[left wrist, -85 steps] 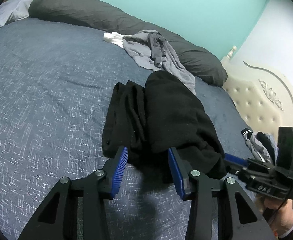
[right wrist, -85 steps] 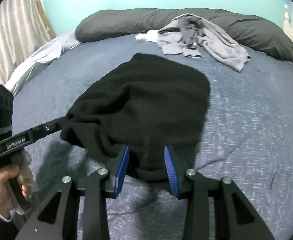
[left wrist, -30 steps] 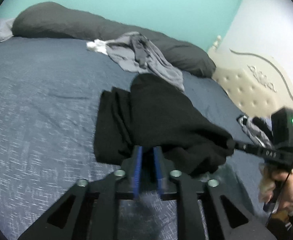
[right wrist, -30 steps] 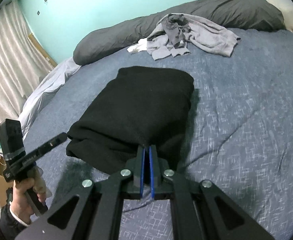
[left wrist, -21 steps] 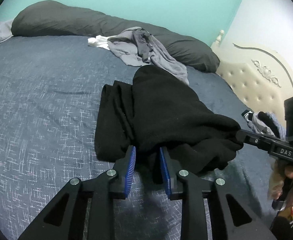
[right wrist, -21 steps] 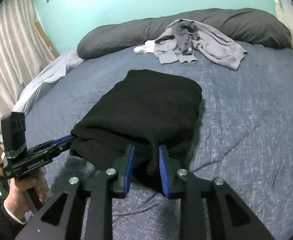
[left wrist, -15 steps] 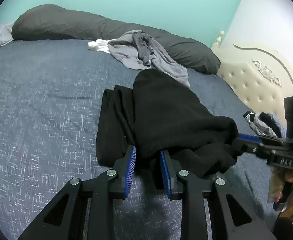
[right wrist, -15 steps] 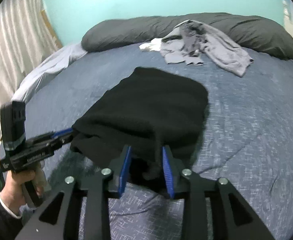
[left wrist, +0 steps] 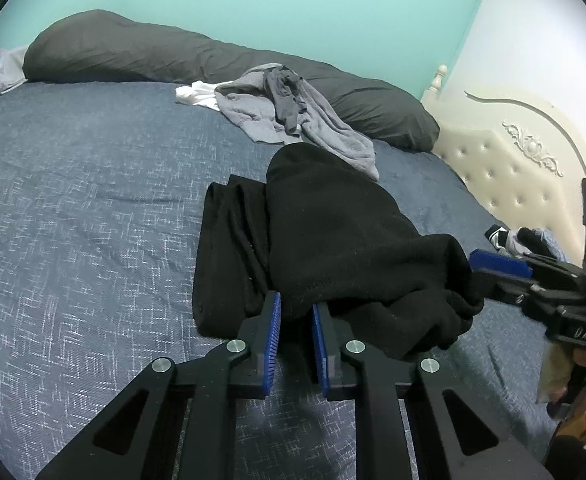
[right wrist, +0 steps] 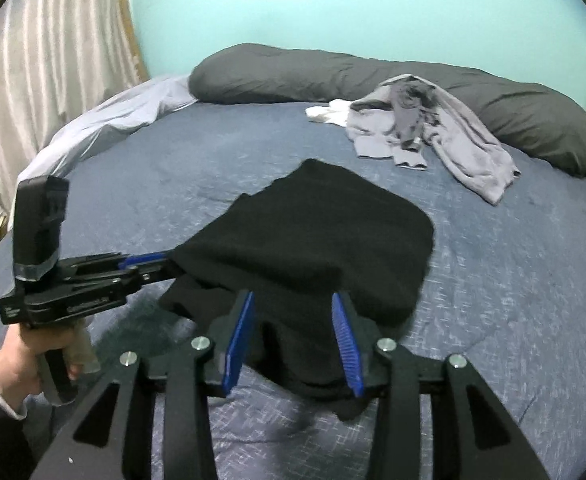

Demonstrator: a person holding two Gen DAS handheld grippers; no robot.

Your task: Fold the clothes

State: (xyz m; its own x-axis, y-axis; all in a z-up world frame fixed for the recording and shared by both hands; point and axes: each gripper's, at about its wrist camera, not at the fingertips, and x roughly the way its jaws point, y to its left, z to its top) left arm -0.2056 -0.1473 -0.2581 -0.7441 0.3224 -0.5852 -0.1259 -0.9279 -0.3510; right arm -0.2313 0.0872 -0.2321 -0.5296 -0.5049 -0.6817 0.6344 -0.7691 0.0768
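While left gripper [left wrist: 296,316] fingers close on fuzzy black garment [left wrist: 345,232], right gripper [right wrist: 293,336] fingers opening, released.

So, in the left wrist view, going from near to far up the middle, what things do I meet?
Left gripper → black garment → grey clothes pile → dark long pillow → turquoise wall.

home bedroom: bed [left wrist: 73,200], long pillow [left wrist: 133,52], tufted headboard [left wrist: 505,168], curtain [right wrist: 45,40].
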